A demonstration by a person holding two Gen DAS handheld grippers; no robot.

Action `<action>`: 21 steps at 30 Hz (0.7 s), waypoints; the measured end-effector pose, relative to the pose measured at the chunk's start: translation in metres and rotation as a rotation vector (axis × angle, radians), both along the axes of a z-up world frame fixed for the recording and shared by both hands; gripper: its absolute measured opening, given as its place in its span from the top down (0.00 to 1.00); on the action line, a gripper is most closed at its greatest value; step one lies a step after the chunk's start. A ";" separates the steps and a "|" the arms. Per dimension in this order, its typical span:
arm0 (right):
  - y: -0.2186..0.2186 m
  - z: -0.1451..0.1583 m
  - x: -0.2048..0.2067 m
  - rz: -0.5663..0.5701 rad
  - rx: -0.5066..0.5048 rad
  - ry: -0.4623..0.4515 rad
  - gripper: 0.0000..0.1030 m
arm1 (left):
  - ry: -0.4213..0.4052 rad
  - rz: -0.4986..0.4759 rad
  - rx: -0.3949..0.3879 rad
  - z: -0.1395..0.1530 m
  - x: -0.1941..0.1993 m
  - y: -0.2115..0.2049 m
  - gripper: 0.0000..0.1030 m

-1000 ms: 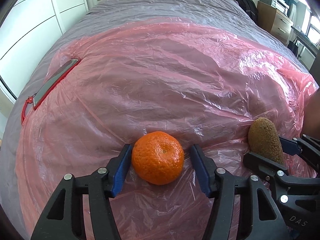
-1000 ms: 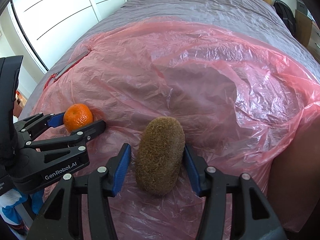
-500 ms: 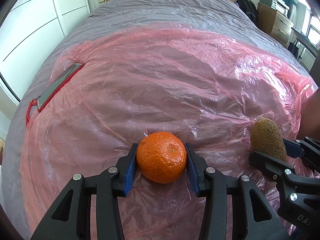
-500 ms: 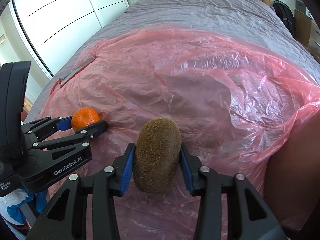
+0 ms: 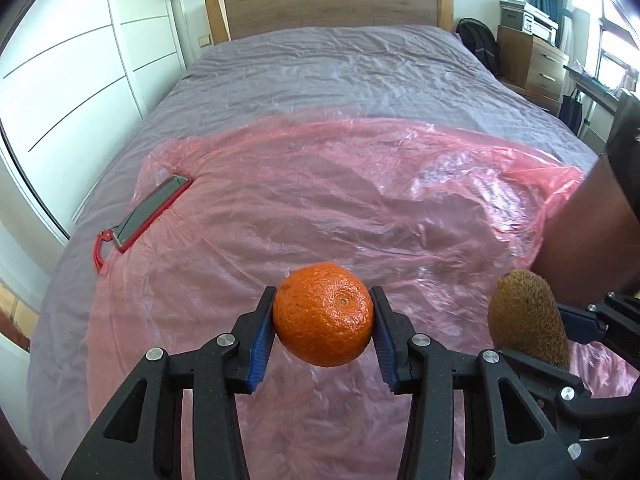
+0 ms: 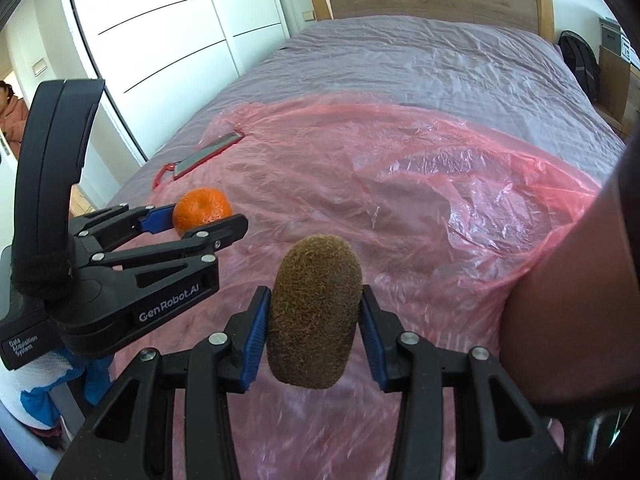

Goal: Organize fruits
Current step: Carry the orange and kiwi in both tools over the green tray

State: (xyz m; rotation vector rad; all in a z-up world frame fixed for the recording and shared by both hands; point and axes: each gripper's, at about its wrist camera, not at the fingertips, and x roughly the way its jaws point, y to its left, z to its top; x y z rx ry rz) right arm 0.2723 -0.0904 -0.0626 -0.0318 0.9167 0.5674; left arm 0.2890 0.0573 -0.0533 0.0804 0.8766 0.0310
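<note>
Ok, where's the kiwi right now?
The kiwi is clamped in the right gripper above the pink plastic sheet, to the right of the orange held by the left gripper.

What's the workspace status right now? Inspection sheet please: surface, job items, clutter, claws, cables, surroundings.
Surface: bed with grey cover; wrinkled pink plastic sheet spread over its near part.
Job's things: orange and kiwi, each held in a claw, apparently clear of the sheet.
Clutter: phone in red case with a red cord, lying at the sheet's left edge.
Grippers: left claw shut on the orange; right claw shut on the kiwi; side by side, apart.
Cables: nothing seen apart from the phone's red cord.
Surroundings: wooden headboard, white wardrobe to the left, wooden drawers and a black bag to the right.
</note>
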 end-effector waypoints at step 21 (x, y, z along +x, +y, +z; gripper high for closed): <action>-0.161 0.024 -0.157 -0.134 0.028 0.052 0.48 | 0.034 -0.183 -0.141 0.041 -0.157 -0.100 0.62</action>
